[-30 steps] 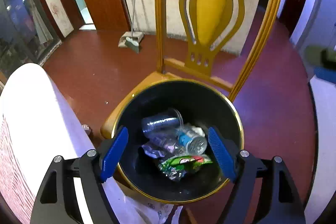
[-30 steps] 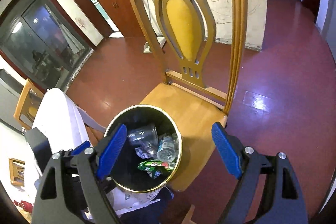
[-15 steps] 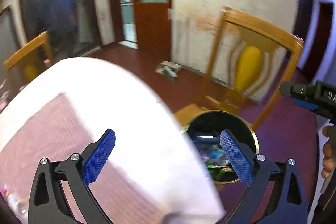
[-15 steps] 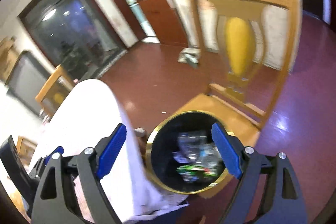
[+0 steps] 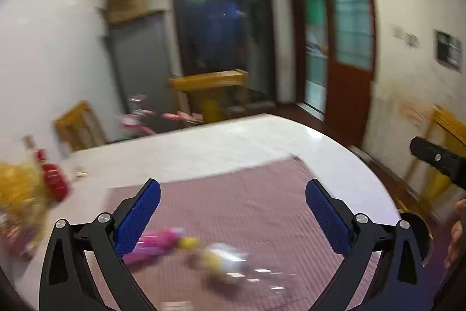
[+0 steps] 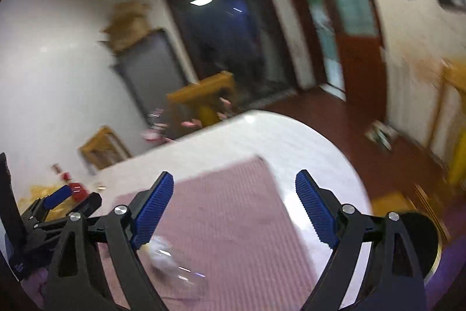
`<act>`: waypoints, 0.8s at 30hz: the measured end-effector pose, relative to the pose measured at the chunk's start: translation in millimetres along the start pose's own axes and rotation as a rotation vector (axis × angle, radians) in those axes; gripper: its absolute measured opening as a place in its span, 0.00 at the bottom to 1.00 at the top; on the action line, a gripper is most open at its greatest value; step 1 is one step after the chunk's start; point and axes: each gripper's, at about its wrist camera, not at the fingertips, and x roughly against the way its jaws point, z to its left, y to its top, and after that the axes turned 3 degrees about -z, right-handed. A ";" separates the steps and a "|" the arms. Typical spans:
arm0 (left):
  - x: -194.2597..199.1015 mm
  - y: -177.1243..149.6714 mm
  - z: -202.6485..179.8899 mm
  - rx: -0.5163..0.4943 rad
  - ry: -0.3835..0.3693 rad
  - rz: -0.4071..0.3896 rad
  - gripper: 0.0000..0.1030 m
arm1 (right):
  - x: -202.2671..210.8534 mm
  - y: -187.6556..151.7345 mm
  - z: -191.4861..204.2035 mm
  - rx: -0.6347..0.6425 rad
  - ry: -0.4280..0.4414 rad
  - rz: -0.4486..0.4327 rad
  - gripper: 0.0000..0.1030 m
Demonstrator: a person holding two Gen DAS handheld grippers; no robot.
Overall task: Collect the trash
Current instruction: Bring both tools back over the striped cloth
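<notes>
We see trash lying on the pink mat (image 5: 233,203): a pink wrapper (image 5: 157,244) and, just beside it, a clear plastic bottle (image 5: 233,261) with a yellow and white label. Both look blurry. In the right wrist view the bottle shows as a clear, shiny blur near the lower left of the mat. The mat lies on a white table (image 5: 233,142).

Our left gripper (image 5: 233,220) is above the mat. Its blue fingers (image 5: 137,217) are spread as wide as they go, and nothing is between them. Our right gripper (image 6: 234,212) is also above the mat. Its blue fingers (image 6: 314,209) are wide apart and its jaws are opening a bit more. Nothing is between them.

A black trash bin (image 6: 428,235) with a gold rim peeks out at the right edge of the table, behind the right gripper. A red bottle (image 5: 54,179) and some yellow stuff (image 5: 17,191) sit at the far left of the table. Yellow wooden chairs (image 5: 212,89) stand around it.
</notes>
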 end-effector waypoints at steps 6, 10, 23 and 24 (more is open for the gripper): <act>43.4 2.9 82.6 0.091 0.146 -0.061 0.94 | -0.7 4.1 88.3 0.131 0.076 -0.068 0.85; 61.8 -3.2 121.7 0.125 0.225 -0.077 0.94 | -2.5 -8.2 126.8 0.199 0.127 -0.043 0.86; 66.5 -17.0 164.0 0.187 0.258 -0.089 0.94 | -11.9 -20.8 161.1 0.257 0.132 0.002 0.86; 64.7 -17.5 164.7 0.188 0.259 -0.085 0.94 | -16.2 -22.1 162.5 0.259 0.133 0.008 0.86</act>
